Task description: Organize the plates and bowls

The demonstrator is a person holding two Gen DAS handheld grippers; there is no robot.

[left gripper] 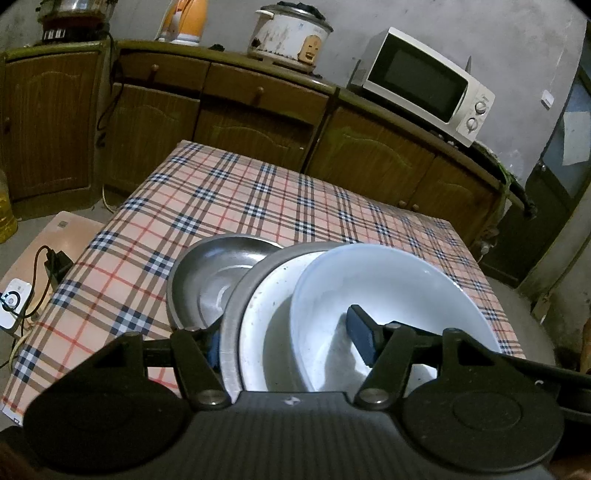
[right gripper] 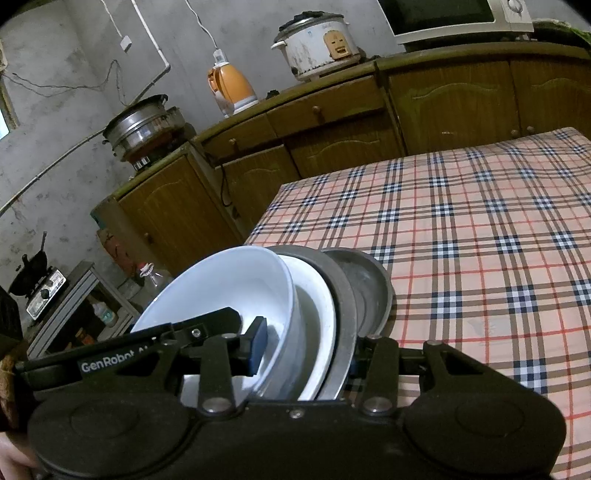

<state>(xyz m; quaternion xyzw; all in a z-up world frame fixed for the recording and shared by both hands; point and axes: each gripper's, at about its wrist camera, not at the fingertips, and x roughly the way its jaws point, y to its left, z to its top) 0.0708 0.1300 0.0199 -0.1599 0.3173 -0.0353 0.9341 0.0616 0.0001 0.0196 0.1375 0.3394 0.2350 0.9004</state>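
While both your grippers, left gripper (left gripper: 288, 341) and right gripper (right gripper: 306, 345), have fingers clamped on the stack of dishes (left gripper: 332, 295), lower it slowly onto the worktop (left gripper: 229, 199).

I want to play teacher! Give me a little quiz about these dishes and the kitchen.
1. True or false: the white bowl sits nested inside the grey-rimmed dish.
2. Which appliance is orange? A) kettle B) microwave C) rice cooker
3. Short answer: how many tongs have a finger inside the white bowl?

Key:
1. True.
2. A.
3. Two. The left tongs and the right tongs each have one finger inside the bowl and the other behind the dish.
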